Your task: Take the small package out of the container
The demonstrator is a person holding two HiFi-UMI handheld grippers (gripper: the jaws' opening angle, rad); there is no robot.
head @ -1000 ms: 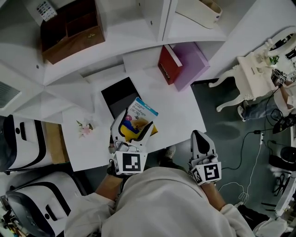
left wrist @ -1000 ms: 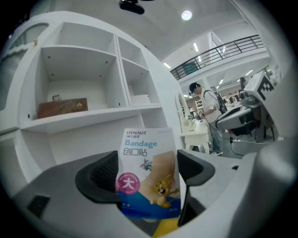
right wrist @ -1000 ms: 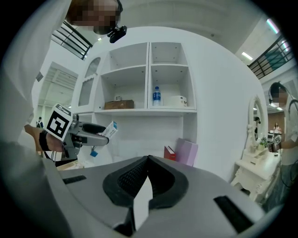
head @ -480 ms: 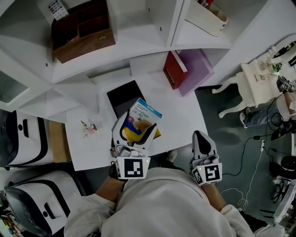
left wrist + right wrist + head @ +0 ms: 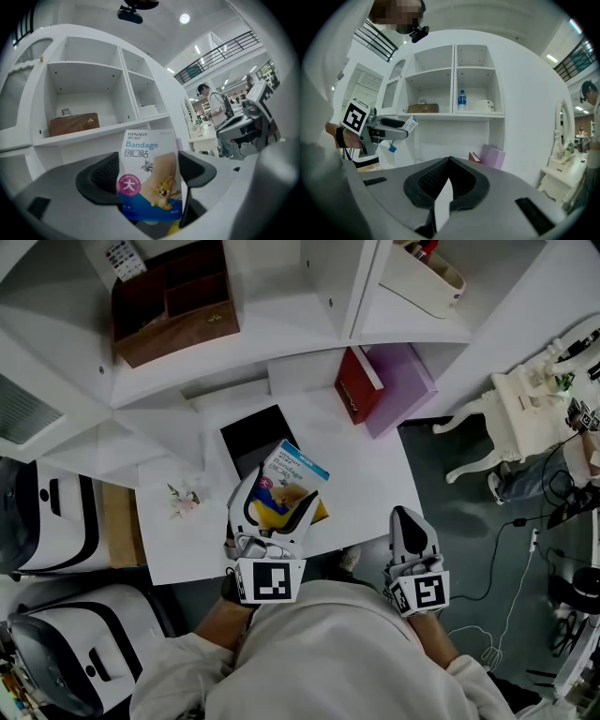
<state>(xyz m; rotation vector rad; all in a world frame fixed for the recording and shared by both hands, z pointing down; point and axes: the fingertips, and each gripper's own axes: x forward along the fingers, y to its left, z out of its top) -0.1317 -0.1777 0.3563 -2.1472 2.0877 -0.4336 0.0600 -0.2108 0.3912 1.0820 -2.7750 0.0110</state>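
Observation:
A small white and blue bandage package (image 5: pixel 289 480) with a cartoon print stands upright between the jaws of my left gripper (image 5: pixel 278 493), which is shut on it above the white desk (image 5: pixel 375 484). In the left gripper view the package (image 5: pixel 151 180) fills the gap of the left gripper (image 5: pixel 149 174). A brown wooden box (image 5: pixel 173 298) sits on the shelf, far from the package; it also shows as the brown box (image 5: pixel 75 124). My right gripper (image 5: pixel 410 523) hangs off the desk's front edge, shut and empty (image 5: pixel 449 161).
A black pad (image 5: pixel 255 435) lies on the desk behind the package. A red book (image 5: pixel 354 385) and a purple box (image 5: pixel 405 381) lean at the back right. A white bin (image 5: pixel 424 277) and a water bottle (image 5: pixel 461 100) are on the shelves. A white chair (image 5: pixel 511 409) stands to the right.
The view has shifted slightly. The left gripper still holds the package above the desk in about the same place; the right gripper has not moved.

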